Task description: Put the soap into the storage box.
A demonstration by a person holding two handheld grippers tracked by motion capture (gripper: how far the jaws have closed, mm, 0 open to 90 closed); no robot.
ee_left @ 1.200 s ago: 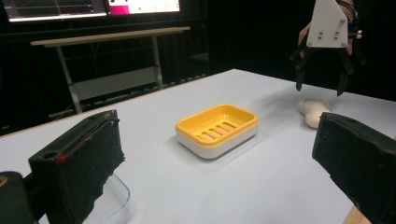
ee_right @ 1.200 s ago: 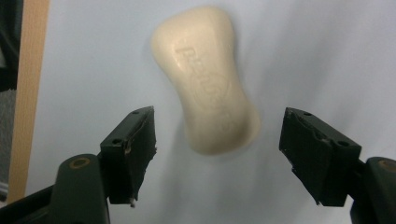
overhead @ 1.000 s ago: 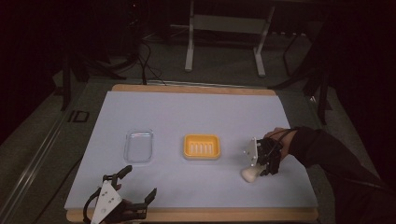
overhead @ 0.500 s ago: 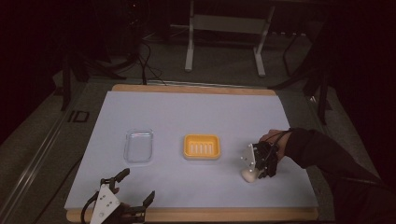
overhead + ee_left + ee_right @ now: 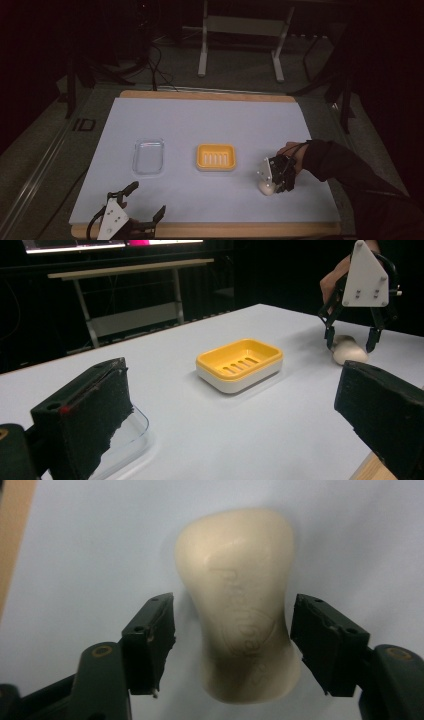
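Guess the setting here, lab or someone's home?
Most likely a lab or recording workspace: a white-covered table stands in a dark room, metal stand legs and loose cables lie on the floor behind it, and a lit monitor edge shows beyond.

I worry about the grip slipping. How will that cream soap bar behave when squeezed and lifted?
The soap bar looks rigid, so it probably won't bend. Its smooth, rounded, waisted sides may slide between the right tool's pads unless they close on the narrow middle. It lies flat on the table, so it seems unlikely to roll.
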